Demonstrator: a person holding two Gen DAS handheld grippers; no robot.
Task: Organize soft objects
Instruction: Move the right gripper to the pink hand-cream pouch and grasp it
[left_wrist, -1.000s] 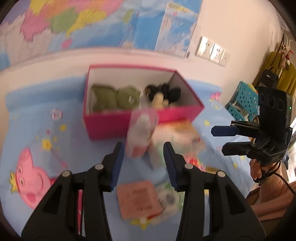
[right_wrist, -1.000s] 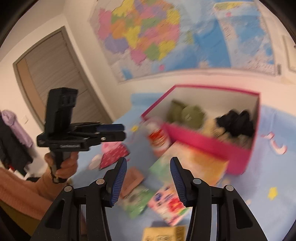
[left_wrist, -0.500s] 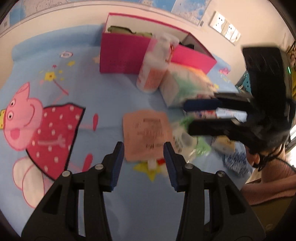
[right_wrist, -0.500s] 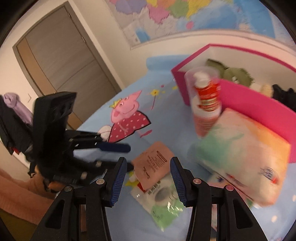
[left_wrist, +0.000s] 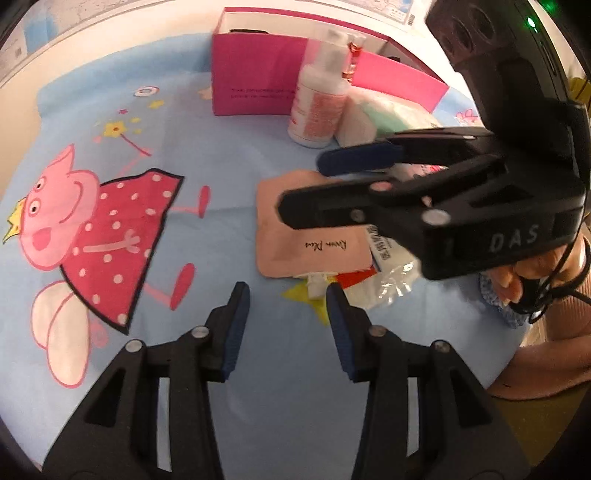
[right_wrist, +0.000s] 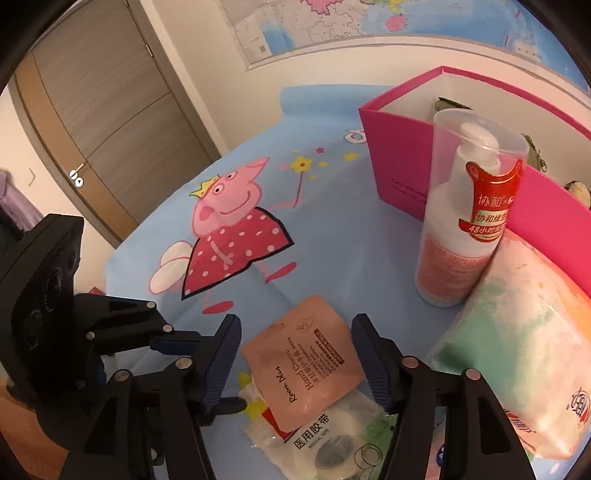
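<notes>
While its jaws are opening, the right gripper straddles the pink hand-cream pouch at the lower centre of the right wrist view, pads not pressing it. The left gripper, partly open and empty, hovers just below the pouch. The pink box stands upper right.
</notes>
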